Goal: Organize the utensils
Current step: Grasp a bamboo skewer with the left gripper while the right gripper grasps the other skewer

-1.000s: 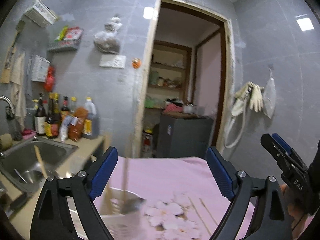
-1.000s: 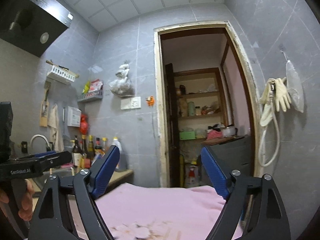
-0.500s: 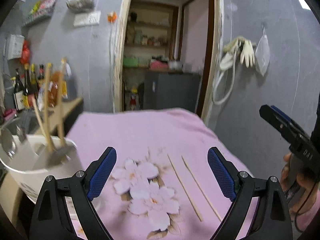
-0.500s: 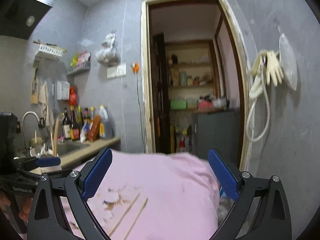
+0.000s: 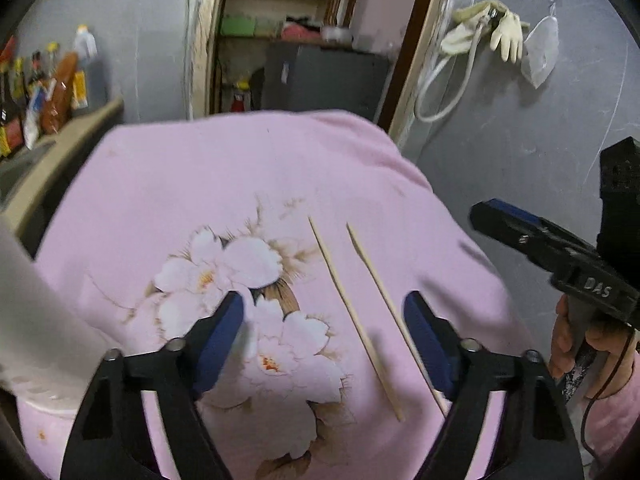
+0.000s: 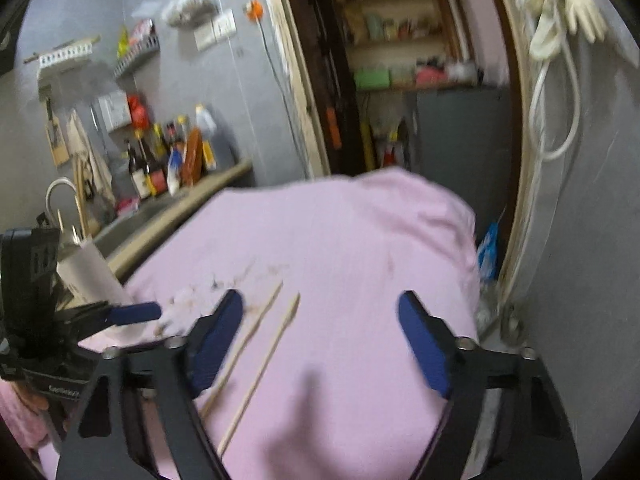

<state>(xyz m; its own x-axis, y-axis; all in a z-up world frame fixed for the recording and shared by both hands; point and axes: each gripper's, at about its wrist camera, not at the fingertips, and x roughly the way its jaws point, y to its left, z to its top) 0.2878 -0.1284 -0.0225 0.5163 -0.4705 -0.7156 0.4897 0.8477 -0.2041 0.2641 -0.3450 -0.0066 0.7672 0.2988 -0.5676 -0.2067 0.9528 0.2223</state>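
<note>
A pink cloth (image 5: 208,184) with a white flower print (image 5: 240,292) covers the work surface in a small grey-tiled kitchen. Nearest the left wrist camera, the left gripper (image 5: 324,340) hangs above the cloth with its blue pads spread wide and nothing between them; the flower print lies under its left pad. Two chopsticks (image 5: 352,312) lie flat on the cloth, side by side and nearly parallel, slightly apart, thin ends pointing away; the right-hand one passes close under the left gripper's right pad, though whether it touches cannot be told. In the right wrist view the right gripper (image 6: 320,340) is also spread and empty, with the chopsticks (image 6: 260,344) to the left of its gap, one running beneath its left pad. Bare cloth fills the space between and ahead of its pads. To the left, at the cloth's edge, stands a white holder (image 6: 94,280), blurred, with what look like sticks rising from it. In the left wrist view the right gripper (image 5: 552,248) is held off the cloth's right edge, over the drop beside the wall. The cloth's far edge falls away rounded. Beyond, on the left, a counter (image 6: 188,204) carries bottles (image 6: 168,156); straight ahead is an open doorway (image 6: 400,80) with shelves, and gloves (image 6: 568,12) hang on the right wall.
</note>
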